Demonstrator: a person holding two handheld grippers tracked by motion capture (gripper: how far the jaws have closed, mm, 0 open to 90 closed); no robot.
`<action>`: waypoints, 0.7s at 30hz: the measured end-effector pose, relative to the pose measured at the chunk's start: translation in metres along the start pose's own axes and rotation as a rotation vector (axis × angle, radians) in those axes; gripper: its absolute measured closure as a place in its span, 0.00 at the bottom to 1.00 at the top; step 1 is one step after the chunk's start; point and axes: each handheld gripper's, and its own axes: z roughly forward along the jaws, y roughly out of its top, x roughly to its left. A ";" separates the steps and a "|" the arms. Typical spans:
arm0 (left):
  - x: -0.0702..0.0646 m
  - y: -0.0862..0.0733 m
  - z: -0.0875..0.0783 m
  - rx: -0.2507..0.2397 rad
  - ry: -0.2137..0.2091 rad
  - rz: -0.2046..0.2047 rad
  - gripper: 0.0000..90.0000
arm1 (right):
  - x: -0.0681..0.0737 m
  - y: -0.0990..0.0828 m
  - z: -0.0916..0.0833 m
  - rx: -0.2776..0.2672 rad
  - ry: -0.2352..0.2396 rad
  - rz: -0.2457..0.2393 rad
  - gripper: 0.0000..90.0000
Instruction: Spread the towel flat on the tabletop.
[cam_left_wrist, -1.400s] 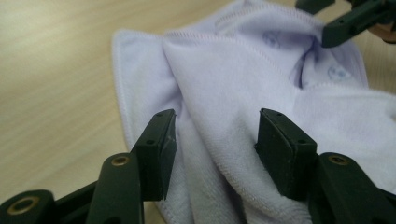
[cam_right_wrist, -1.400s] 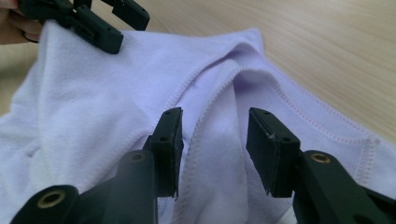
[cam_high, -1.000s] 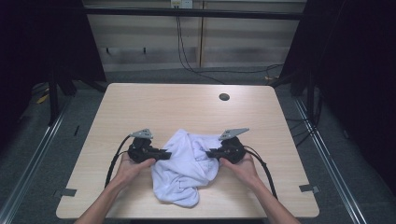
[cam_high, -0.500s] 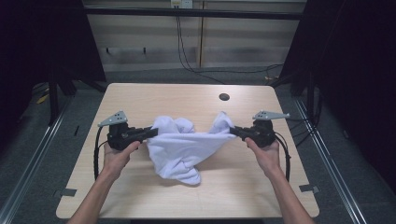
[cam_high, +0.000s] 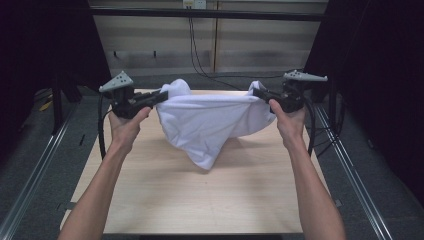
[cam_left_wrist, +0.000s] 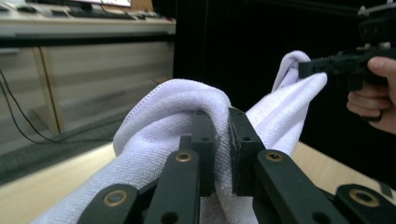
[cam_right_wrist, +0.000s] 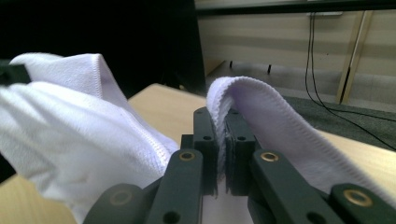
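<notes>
Now lifted well clear of the desk, the white towel hangs stretched between two hand-held claws; a second ago it lay bunched on the wood with both claws low beside it and close together. Both hands have since risen and drawn apart, and the cloth has opened into a sagging band whose lowest fold hangs just above the desk, near its middle.

The left claw is clamped on one upper corner of the towel, and the left gripper view shows its black jaws pinching a thick fold of terry that humps over their tips. The right claw is clamped on the opposite corner; in the right gripper view its jaws stand almost together with a thin hemmed edge pressed between them.

Bare wood lies on every side beneath the towel, its near half wide open. Metal rails run along both sides of the desk, and dark curtains stand beyond them. A grey floor and a pale panelled wall with a hanging cable lie past the far edge.

The left hand and the right hand are held up at about the same height, forearms reaching in from the near side, each claw pointing inward toward the other.
</notes>
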 end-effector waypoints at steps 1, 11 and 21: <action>0.000 0.006 0.000 -0.009 0.006 0.003 0.92 | 0.000 0.004 0.002 -0.007 -0.010 -0.005 0.95; -0.036 -0.037 -0.007 0.077 -0.125 0.070 0.92 | -0.004 -0.013 -0.016 -0.026 0.016 -0.026 0.95; -0.064 -0.145 -0.017 0.280 -0.314 -0.054 0.80 | -0.014 -0.146 -0.040 0.228 0.025 0.000 0.95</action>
